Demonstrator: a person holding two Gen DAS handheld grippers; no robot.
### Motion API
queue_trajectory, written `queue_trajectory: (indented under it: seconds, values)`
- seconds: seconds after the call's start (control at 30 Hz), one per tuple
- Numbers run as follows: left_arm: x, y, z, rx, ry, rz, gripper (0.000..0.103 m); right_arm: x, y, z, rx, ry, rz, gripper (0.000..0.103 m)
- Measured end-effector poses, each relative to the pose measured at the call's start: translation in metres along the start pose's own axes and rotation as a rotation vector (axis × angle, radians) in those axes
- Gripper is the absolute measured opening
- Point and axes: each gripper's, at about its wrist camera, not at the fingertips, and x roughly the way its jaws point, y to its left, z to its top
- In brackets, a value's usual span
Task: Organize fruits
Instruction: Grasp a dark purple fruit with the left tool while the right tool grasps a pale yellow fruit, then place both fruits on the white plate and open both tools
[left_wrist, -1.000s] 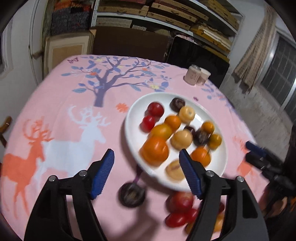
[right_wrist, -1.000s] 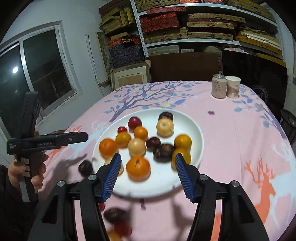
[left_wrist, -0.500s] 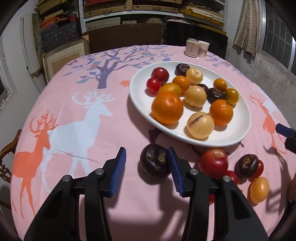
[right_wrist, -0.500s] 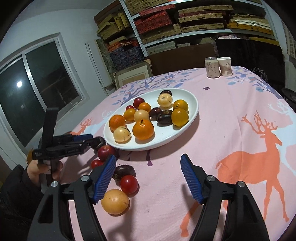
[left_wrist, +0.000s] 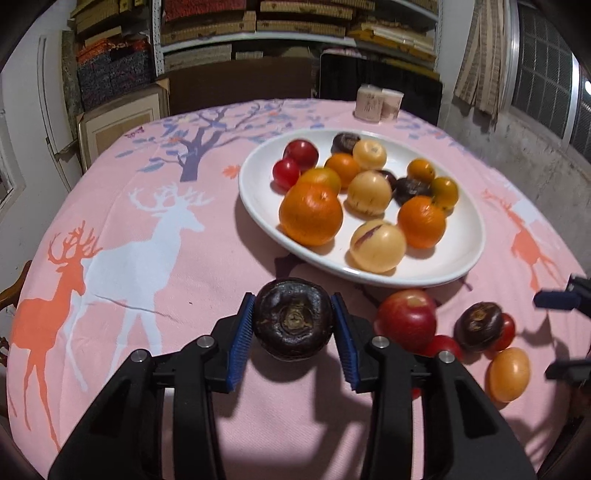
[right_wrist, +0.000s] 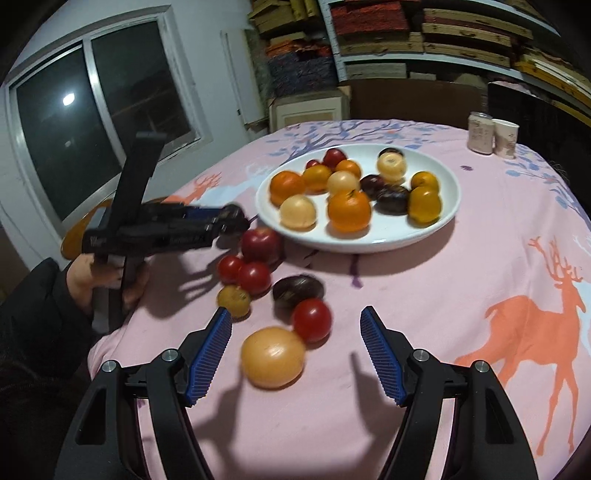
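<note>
My left gripper (left_wrist: 293, 319) is shut on a dark purple fruit (left_wrist: 293, 317) just above the pink tablecloth, near the front rim of the white plate (left_wrist: 258, 199). The plate holds several oranges, pale yellow fruits, red and dark fruits. My right gripper (right_wrist: 295, 332) is open over loose fruits: a pale orange fruit (right_wrist: 272, 357) lies between its fingers, with a red tomato (right_wrist: 312, 319) and a dark fruit (right_wrist: 298, 291) just beyond. The left gripper also shows in the right wrist view (right_wrist: 231, 218).
More loose fruits lie by the plate: a red apple (left_wrist: 406, 319), a dark fruit (left_wrist: 478, 325), an orange-yellow fruit (left_wrist: 509, 373). A can (right_wrist: 479, 133) and a cup (right_wrist: 506, 138) stand at the table's far edge. Shelves and boxes stand behind.
My left gripper has closed on the dark purple fruit. My right gripper has moved lower and closer to the loose fruits, with the pale orange fruit now between its fingers.
</note>
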Motion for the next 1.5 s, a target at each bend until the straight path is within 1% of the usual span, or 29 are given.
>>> queue_trajectory:
  seconds: [0.07, 0.13, 0.27, 0.37, 0.4, 0.43, 0.47, 0.5, 0.57, 0.73, 0.87, 0.97, 1.03, 1.17, 1.23, 1.3, 1.37, 1.5]
  values:
    - [-0.006, 0.001, 0.0, -0.01, -0.024, -0.013, 0.04, 0.002, 0.008, -0.004, -0.015, 0.027, 0.0, 0.073]
    - [-0.009, 0.002, 0.0, -0.019, -0.035, -0.019, 0.04, 0.009, 0.016, -0.008, -0.03, 0.064, -0.025, 0.073]
    - [-0.012, 0.003, 0.0, -0.029, -0.042, -0.033, 0.04, 0.023, 0.027, -0.01, -0.045, 0.121, -0.056, 0.073]
    - [-0.011, 0.003, -0.001, -0.031, -0.036, -0.033, 0.04, 0.039, 0.031, -0.012, -0.047, 0.183, -0.093, 0.073]
    - [-0.011, 0.004, -0.001, -0.035, -0.034, -0.034, 0.04, 0.04, 0.032, -0.013, -0.053, 0.182, -0.105, 0.066]
    - [-0.011, 0.005, -0.001, -0.041, -0.033, -0.035, 0.04, 0.04, 0.033, -0.013, -0.056, 0.175, -0.104, 0.051]
    - [-0.01, 0.007, -0.001, -0.046, -0.031, -0.038, 0.04, 0.039, 0.032, -0.014, -0.053, 0.171, -0.112, 0.047]
    - [-0.01, 0.008, -0.001, -0.05, -0.029, -0.04, 0.04, 0.038, 0.029, -0.014, -0.034, 0.163, -0.109, 0.045]
    - [-0.009, 0.008, -0.001, -0.055, -0.026, -0.043, 0.04, 0.036, 0.021, -0.015, 0.004, 0.153, -0.073, 0.045]
    - [-0.01, 0.008, -0.002, -0.054, -0.032, -0.046, 0.04, 0.025, 0.018, -0.018, 0.023, 0.109, -0.039, 0.045]
    - [-0.014, 0.009, -0.005, -0.057, -0.041, -0.049, 0.04, 0.017, 0.01, -0.019, 0.072, 0.069, -0.015, 0.045]
    - [-0.018, 0.009, -0.006, -0.069, -0.046, -0.06, 0.04, 0.009, -0.001, -0.018, 0.124, 0.034, -0.022, 0.045]
    - [-0.022, 0.009, -0.007, -0.073, -0.055, -0.06, 0.04, 0.002, -0.007, -0.017, 0.142, 0.002, -0.052, 0.045]
    - [-0.036, -0.005, -0.002, -0.042, -0.076, -0.076, 0.04, -0.024, -0.028, 0.001, 0.182, -0.093, -0.125, 0.045]
    - [-0.038, -0.014, 0.009, -0.026, -0.079, -0.074, 0.04, -0.032, -0.036, 0.016, 0.182, -0.118, -0.161, 0.045]
    - [-0.034, -0.022, 0.027, -0.034, -0.065, -0.084, 0.04, -0.033, -0.044, 0.04, 0.164, -0.151, -0.195, 0.045]
    - [-0.023, -0.028, 0.047, -0.045, -0.044, -0.097, 0.04, -0.025, -0.048, 0.064, 0.14, -0.166, -0.224, 0.045]
    - [0.008, -0.038, 0.078, -0.067, 0.001, -0.106, 0.04, 0.011, -0.063, 0.11, 0.108, -0.169, -0.267, 0.045]
